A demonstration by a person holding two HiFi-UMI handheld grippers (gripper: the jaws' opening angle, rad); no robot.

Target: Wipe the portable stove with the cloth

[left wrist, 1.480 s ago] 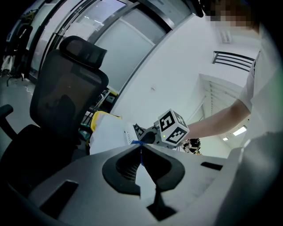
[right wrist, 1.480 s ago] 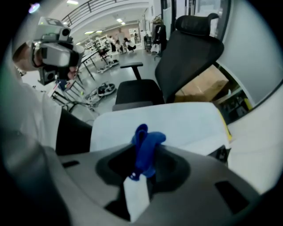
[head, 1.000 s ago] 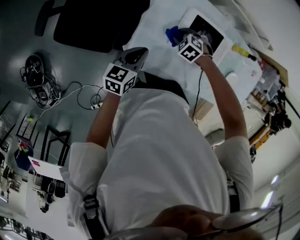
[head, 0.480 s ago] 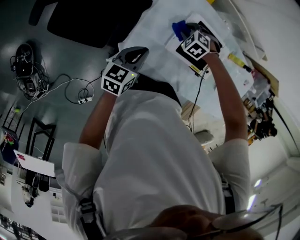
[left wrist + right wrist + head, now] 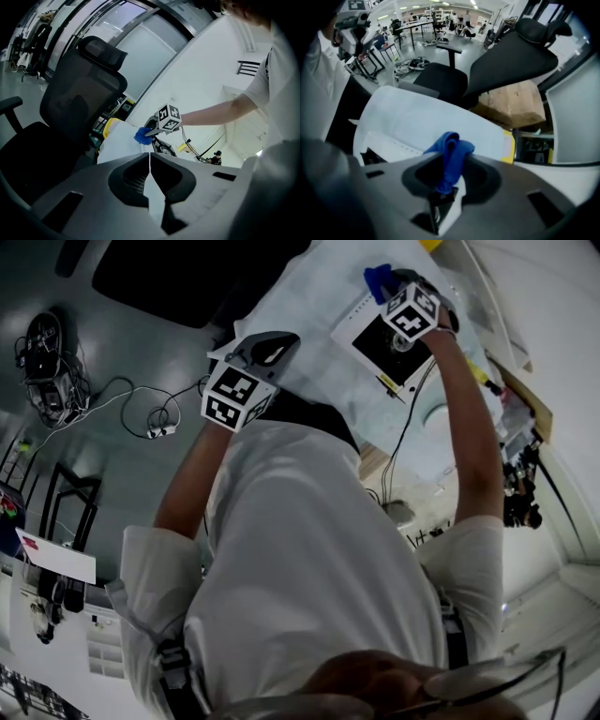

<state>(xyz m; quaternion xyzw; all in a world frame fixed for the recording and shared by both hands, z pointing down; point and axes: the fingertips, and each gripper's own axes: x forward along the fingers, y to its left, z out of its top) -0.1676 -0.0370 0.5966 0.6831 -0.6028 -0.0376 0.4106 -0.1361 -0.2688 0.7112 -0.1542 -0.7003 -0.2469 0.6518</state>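
Note:
The white portable stove (image 5: 361,320) with its black top (image 5: 386,345) lies on the white-covered table. My right gripper (image 5: 387,287) is over the stove's far corner, shut on a blue cloth (image 5: 377,279). In the right gripper view the cloth (image 5: 450,157) is bunched between the jaws, over the stove's white edge (image 5: 389,143). My left gripper (image 5: 270,346) hovers near the table's edge, shut with nothing in it. The left gripper view shows the right gripper (image 5: 149,134), the cloth (image 5: 141,136) and the stove (image 5: 161,147) far ahead.
A black office chair (image 5: 169,277) stands left of the table. Cables (image 5: 141,418) trail across the grey floor. A yellow-handled tool (image 5: 480,374) and a round white object (image 5: 438,418) lie on the table to the right of the stove. A cardboard box (image 5: 513,105) sits beyond the table.
My right gripper with the blue cloth has moved up and to the right in the head view, across the stove. The left gripper has stayed near the table's edge.

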